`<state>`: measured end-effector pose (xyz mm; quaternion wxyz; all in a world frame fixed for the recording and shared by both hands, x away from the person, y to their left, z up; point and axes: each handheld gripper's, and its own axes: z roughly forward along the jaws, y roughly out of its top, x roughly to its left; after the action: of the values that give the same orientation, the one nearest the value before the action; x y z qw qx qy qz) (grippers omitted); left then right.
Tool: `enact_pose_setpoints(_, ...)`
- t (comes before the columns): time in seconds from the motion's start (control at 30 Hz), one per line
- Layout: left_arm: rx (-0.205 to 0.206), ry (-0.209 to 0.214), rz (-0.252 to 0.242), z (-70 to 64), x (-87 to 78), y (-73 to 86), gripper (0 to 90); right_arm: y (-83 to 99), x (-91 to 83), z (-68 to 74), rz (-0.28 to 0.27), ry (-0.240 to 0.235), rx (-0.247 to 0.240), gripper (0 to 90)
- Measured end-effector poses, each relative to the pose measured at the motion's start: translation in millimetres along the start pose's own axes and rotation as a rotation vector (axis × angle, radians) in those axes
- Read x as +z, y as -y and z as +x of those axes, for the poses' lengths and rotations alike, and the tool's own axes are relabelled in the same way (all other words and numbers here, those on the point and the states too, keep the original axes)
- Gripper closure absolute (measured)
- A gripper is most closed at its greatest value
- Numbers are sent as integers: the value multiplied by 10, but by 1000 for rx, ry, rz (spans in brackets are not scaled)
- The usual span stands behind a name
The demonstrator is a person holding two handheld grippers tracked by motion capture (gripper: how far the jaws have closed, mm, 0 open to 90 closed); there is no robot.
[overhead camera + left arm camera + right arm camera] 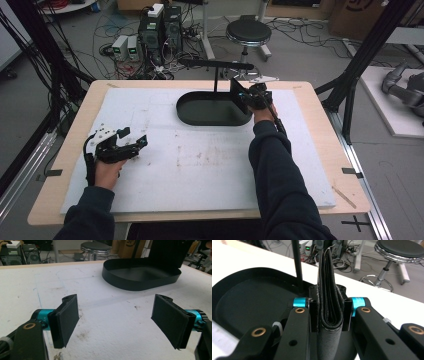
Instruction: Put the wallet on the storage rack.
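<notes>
We find the right tool [329, 312] clamped on a folded black leather wallet [329, 290], which stands upright between its jaws, fold end toward the camera in the right gripper view. In the high view the right tool [248, 96] holds the wallet [238, 95] over the right end of the black oval tray [200, 117], just beside the thin black post [215, 75] that rises from the tray's far side. We note the tray sits on the white surface [200, 170], toward its far edge. The left tool [115, 320] has its jaws wide apart with nothing between them; it rests low over the surface at the near left [131, 140], well apart from the tray.
</notes>
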<state>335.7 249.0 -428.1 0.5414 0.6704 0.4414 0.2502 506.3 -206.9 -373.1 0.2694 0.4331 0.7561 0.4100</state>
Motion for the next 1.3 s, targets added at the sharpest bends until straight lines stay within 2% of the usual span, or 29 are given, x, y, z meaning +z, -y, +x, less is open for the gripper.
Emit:
enact_pose_setpoints(0.13,-1,0,-1,1,0,0,216,22,79,42,-4,36,-20,768)
enact_pose_setpoints(0.17,-4,0,-2,3,-3,-1,216,36,125,75,4,64,-37,768)
enact_pose_setpoints(0.23,-3,2,-1,5,-3,-1,216,52,160,99,7,87,-50,767)
enact_pose_setpoints(0.3,-3,1,0,1,0,1,216,71,201,135,25,120,-86,764)
enact_pose_setpoints(0.5,-2,0,3,-4,1,1,216,86,247,216,38,136,-138,761)
enact_pose_setpoints(0.57,1,2,5,-7,1,0,218,87,249,229,38,144,-138,761)
enact_pose_setpoints(0.6,3,3,3,-13,2,-1,219,103,270,251,34,148,-114,761)
enact_pose_setpoints(0.67,4,4,2,-12,2,-1,219,111,282,259,34,141,-108,758)
enact_pose_setpoints(0.7,1,3,2,-11,1,-1,219,126,315,292,45,113,-100,717)
enact_pose_setpoints(0.73,1,2,1,-6,-2,-1,219,126,315,292,45,113,-100,717)
enact_pose_setpoints(0.77,-3,3,0,-2,-6,-2,219,128,322,307,49,96,-100,692)
enact_pose_setpoints(0.8,-1,2,-2,4,-9,-3,219,122,316,319,37,57,-77,602)
enact_pose_setpoints(0.9,-7,2,-3,6,-7,0,219,100,278,303,21,36,-65,555)
enact_pose_setpoints(0.93,-5,3,-2,5,-5,0,220,68,218,285,2,24,-55,522)
enact_pose_setpoints(1.17,-4,3,-1,4,-7,-3,220,-70,-102,161,-45,2,-66,517)
enact_pose_setpoints(1.2,-4,3,-1,4,-7,-3,221,-70,-102,161,-45,2,-66,517)
enact_pose_setpoints(1.23,-5,5,-1,2,-9,-3,221,-104,-227,102,-52,-5,-58,513)
enact_pose_setpoints(1.3,-3,5,-2,1,-11,-4,221,-125,-328,60,-51,-14,-64,504)
